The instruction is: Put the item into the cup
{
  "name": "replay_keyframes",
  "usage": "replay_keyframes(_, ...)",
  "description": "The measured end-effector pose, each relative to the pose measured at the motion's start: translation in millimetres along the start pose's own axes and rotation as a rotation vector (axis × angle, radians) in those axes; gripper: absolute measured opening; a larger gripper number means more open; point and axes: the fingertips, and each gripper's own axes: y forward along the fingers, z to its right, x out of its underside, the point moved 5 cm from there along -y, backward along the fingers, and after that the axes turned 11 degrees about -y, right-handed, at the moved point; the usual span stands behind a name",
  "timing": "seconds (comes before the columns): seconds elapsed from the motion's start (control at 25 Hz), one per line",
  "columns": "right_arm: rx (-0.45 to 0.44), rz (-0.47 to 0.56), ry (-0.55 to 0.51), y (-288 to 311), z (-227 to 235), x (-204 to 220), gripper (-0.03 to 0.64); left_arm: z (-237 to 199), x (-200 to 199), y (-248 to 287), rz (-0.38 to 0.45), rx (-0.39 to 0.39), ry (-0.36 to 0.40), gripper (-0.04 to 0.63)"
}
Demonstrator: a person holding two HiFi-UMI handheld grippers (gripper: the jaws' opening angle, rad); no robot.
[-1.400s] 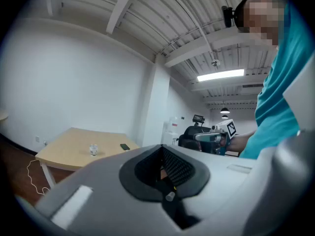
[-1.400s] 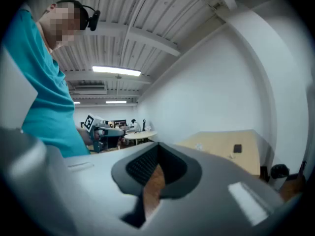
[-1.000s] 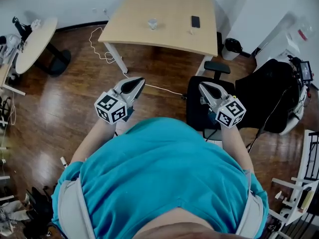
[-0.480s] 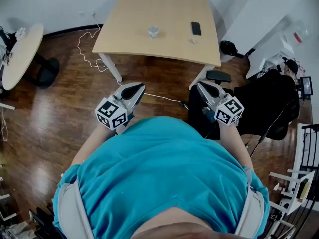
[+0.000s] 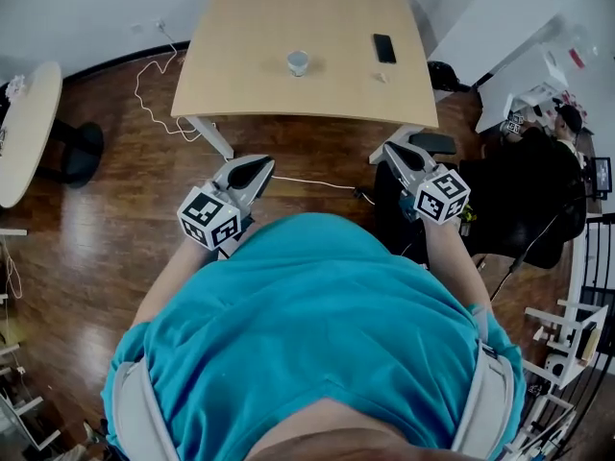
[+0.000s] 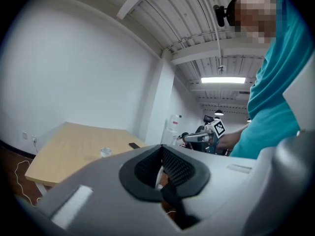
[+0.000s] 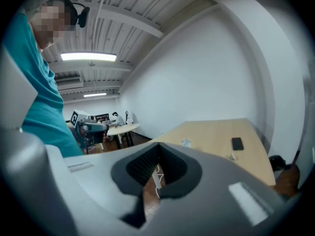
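Wooden table (image 5: 250,56), upright cup (image 5: 298,62), tiny item (image 5: 381,77) beside phone (image 5: 384,48)

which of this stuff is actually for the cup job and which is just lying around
For the job:
- cup
- small pale item, likely the one to go in
- wooden table under both
- left gripper and right gripper, fingers shut, nothing held

Lying about:
- phone
- black chair
- round table
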Motion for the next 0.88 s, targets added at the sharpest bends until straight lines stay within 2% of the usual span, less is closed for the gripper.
replay_keyframes(0.24,0.029,-0.026,-0.016,26,82,21,0.002,-30,-11,52,-0.005,-0.06,0.027,0.005)
replay_keyframes(0.36,-0.006,-0.052,-0.05,46,134,39,0.002,-49,-15,83,0.01,-0.146,0.035,0.005)
replay_keyframes(0.52,-0.075,-0.094,-0.089,82,194,57,0.024,-71,-24,123,0.018,-0.261,0.003,0.005)
replay_keyframes(0.72,-0.072,-0.156,-0.127,119,273,81,0.057,-93,-32,187,-0.026,-0.296,0.0,0.005)
replay_keyframes(0.88,-0.039,-0.265,-0.141,151,317,114,0.095,-113,-33,219,-0.07,-0.285,-0.011,0.005)
